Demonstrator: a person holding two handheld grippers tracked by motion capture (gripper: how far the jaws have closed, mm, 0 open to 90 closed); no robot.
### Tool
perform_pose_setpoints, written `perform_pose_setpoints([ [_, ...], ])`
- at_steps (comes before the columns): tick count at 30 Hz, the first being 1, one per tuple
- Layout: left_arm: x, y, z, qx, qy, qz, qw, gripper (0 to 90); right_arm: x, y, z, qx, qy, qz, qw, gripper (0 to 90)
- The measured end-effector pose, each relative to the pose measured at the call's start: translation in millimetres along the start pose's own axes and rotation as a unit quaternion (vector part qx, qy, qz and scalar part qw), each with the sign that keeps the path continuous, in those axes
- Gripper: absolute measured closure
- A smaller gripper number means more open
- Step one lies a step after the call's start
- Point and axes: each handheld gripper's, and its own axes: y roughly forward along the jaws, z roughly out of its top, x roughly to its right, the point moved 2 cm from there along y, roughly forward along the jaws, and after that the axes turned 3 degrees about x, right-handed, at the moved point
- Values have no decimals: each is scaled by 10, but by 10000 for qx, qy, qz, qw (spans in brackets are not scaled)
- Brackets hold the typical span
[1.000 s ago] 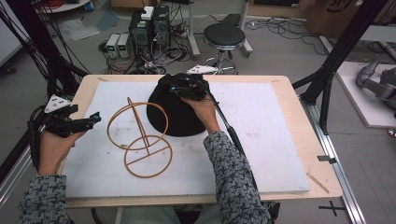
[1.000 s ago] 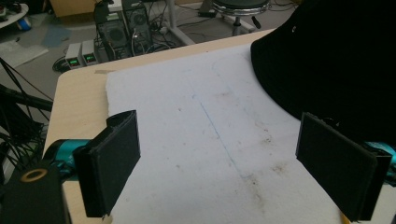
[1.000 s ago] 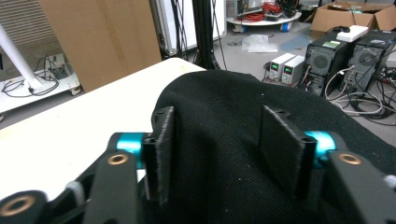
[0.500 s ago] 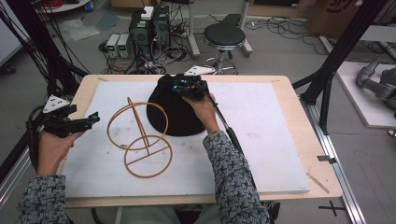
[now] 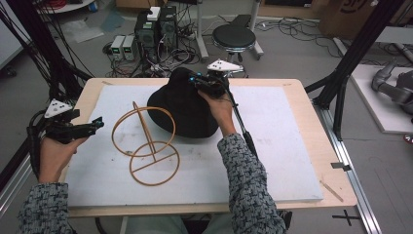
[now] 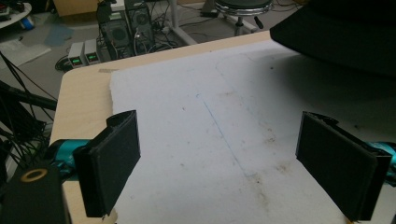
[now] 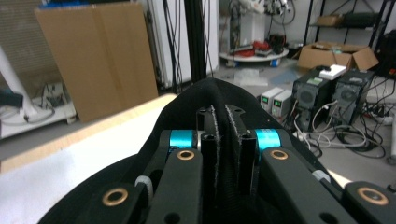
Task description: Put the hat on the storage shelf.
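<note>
**Q.** What did each gripper hold at this moment?

**A.** The right gripper (image 5: 197,79) had its jaws drawn almost together on a pinched fold of the black hat (image 5: 182,109); in the right gripper view the fold of fabric (image 7: 223,122) stood up between the two jaws. The left gripper (image 5: 92,125) held nothing: in the left gripper view its pads (image 6: 113,161) stood wide apart over bare mat (image 6: 224,121).

**Q.** Where did the hat lie relative to the wooden stand?

**A.** The hat sat on the white mat just behind the wooden ring stand (image 5: 146,144), its brim appearing to overlap the stand's upright ring, as seen from the high view. The left gripper hovered on the side of the stand away from the hat, well apart from it.

**Q.** What did the step in hand appear to be, and how would it be done well?

**A.** Judged from the grip, the hat was about to be lifted, probably onto the stand. The pinch sat on the crown, so the brim would hang down; the lift should clear the upright ring before moving across. The stand looked light and might tip if snagged, so the free left gripper could steady its base ring.
</note>
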Motion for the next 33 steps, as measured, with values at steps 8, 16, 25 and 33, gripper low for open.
perform_pose_setpoints([
  [8,-10,0,0,-14,14,-1,10000,140,118,-220,200,462,268,-25,9986,861],
  [16,-12,0,4,0,-14,4,10000,140,200,-434,507,789,247,-206,9964,862],
  [25,-22,-3,1,-8,-21,21,10000,141,190,-619,822,1099,284,-174,9934,862],
  [33,-36,-13,5,5,-15,32,10000,141,152,-711,997,1313,314,-131,9908,862],
])
